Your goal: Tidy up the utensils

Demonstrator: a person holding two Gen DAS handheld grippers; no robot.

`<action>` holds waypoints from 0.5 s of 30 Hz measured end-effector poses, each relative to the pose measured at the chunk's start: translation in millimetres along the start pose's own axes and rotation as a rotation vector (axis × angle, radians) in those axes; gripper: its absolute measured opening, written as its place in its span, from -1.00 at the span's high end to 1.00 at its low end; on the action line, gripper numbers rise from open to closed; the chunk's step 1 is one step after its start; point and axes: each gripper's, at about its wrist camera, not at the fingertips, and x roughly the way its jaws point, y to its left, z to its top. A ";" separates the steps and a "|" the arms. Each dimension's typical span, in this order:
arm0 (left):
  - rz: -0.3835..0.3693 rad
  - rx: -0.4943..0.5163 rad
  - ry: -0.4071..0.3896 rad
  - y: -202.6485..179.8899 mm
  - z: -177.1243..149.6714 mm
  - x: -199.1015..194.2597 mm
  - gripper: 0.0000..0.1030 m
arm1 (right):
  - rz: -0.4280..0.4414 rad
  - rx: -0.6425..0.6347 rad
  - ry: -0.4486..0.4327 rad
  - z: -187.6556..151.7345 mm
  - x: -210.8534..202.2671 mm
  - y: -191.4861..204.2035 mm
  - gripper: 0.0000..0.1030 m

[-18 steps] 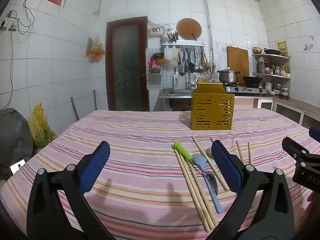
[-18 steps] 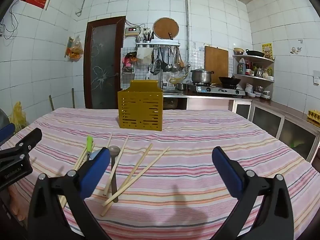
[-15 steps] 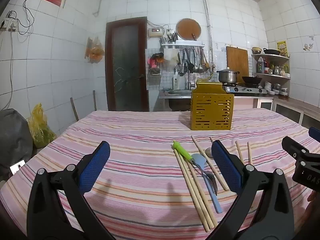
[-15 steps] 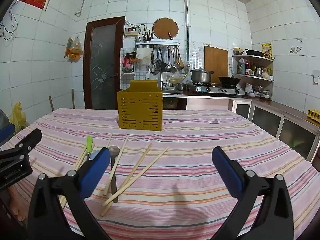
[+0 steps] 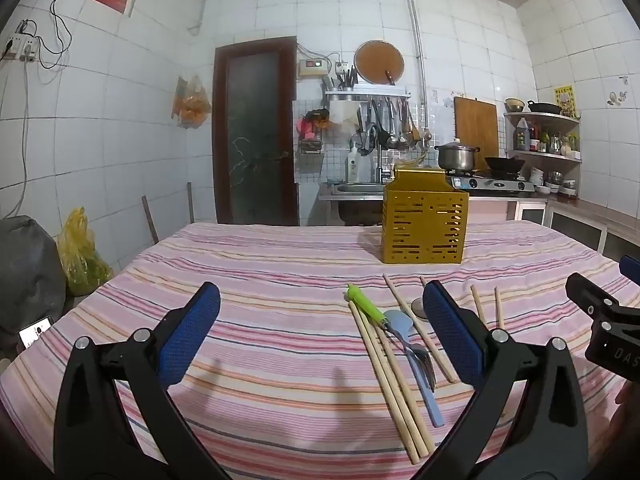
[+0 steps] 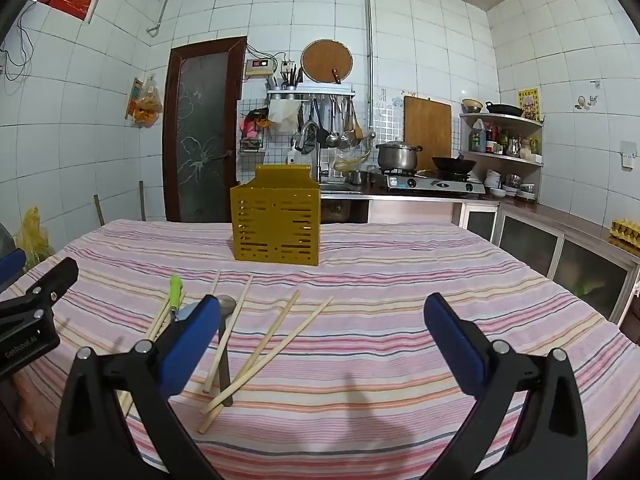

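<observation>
Utensils lie loose on the striped tablecloth (image 5: 248,280), and from my seat I see them best in the left wrist view, right of centre in the lower half. A pair of wooden chopsticks (image 5: 384,380) runs side by side toward the bottom edge. Just right of them lies a fork with a green handle (image 5: 366,305), its tines toward the lower right, crossing a pale blue spoon (image 5: 422,384). Another chopstick (image 5: 416,328) slants past these, partly hidden by my left gripper's right finger, and a metal spoon's bowl (image 5: 418,307) peeks out beside that finger.

In the right wrist view two more chopsticks (image 6: 276,344) lie crossed in the lower middle, with the metal spoon's dark handle (image 6: 225,372) beside them.

A yellow slotted holder (image 5: 424,228) stands upright further back on the table, above centre, well apart from the scattered pieces.

My left gripper (image 5: 332,332) fills the bottom of its frame with fingers spread wide and nothing between the blue pads. My right gripper (image 6: 328,340) is likewise spread wide over bare cloth, gripping nothing. Each gripper shows at the edge of the other's view.
</observation>
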 end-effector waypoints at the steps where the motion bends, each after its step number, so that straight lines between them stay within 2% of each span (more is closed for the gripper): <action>1: 0.001 0.002 -0.002 0.6 -0.5 -0.4 -0.90 | 0.000 0.000 0.000 -0.2 -0.1 0.1 -0.93; 15: 0.006 0.010 -0.020 1.0 0.4 -4.8 -0.90 | -0.001 0.001 0.001 -1.3 -1.3 0.8 -0.93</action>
